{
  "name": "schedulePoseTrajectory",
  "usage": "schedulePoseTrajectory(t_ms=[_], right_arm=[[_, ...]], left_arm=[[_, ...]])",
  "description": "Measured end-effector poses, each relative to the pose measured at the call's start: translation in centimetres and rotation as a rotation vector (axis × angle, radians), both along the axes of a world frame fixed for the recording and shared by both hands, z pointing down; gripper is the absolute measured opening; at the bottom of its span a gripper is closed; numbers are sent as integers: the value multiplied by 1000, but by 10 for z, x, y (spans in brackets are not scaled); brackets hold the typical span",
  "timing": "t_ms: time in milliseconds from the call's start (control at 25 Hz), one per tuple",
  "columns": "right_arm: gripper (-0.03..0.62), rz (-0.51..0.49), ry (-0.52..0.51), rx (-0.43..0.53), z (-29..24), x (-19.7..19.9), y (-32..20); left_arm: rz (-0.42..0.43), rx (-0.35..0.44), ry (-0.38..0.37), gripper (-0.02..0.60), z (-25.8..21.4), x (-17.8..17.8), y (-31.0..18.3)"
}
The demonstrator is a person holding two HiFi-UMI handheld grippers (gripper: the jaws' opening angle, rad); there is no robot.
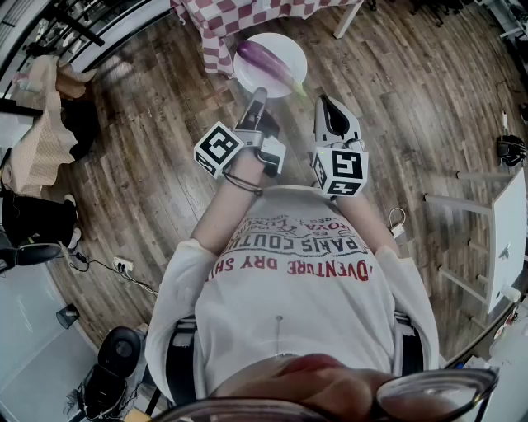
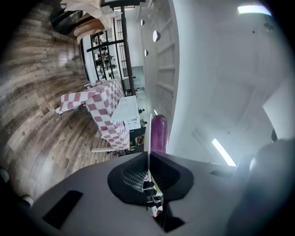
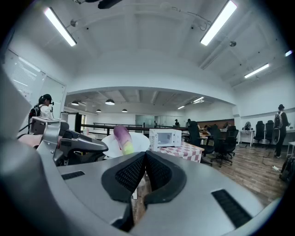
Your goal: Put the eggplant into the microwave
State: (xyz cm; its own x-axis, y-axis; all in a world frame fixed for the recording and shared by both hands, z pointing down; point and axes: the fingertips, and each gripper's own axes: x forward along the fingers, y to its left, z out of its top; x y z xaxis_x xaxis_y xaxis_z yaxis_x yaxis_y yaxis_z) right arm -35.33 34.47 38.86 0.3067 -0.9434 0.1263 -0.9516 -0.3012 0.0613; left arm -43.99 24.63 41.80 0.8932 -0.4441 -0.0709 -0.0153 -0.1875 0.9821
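Observation:
A purple eggplant (image 1: 269, 59) with a green stem end lies on a white plate (image 1: 289, 45). My left gripper (image 1: 258, 92) is shut on the plate's near rim and holds it up above the wooden floor. In the left gripper view the plate (image 2: 150, 133) shows edge-on between the pads, with the eggplant (image 2: 159, 132) beside it. My right gripper (image 1: 328, 103) is just to the right, shut and empty. The white microwave (image 3: 165, 138) stands ahead on a red-and-white checkered table (image 3: 186, 150), its door closed. In the right gripper view the eggplant (image 3: 121, 137) and plate (image 3: 138, 140) sit left of the microwave.
The checkered table (image 1: 239, 16) lies just beyond the plate. A white table with legs (image 1: 507, 231) stands at the right. Bags and cables (image 1: 49, 231) lie on the floor at the left. Office chairs (image 3: 219, 143) stand right of the microwave's table.

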Motion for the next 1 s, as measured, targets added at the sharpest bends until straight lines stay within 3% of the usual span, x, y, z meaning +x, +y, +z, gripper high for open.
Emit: schedulePoseTrajectory(t_ms=[640, 1000], right_arm=[[26, -12, -50, -26, 20, 8, -10], [26, -9, -104, -53, 46, 72, -18]], left_arm=[[34, -18, -52, 34, 23, 22, -8], [42, -62, -101, 34, 48, 79, -10]])
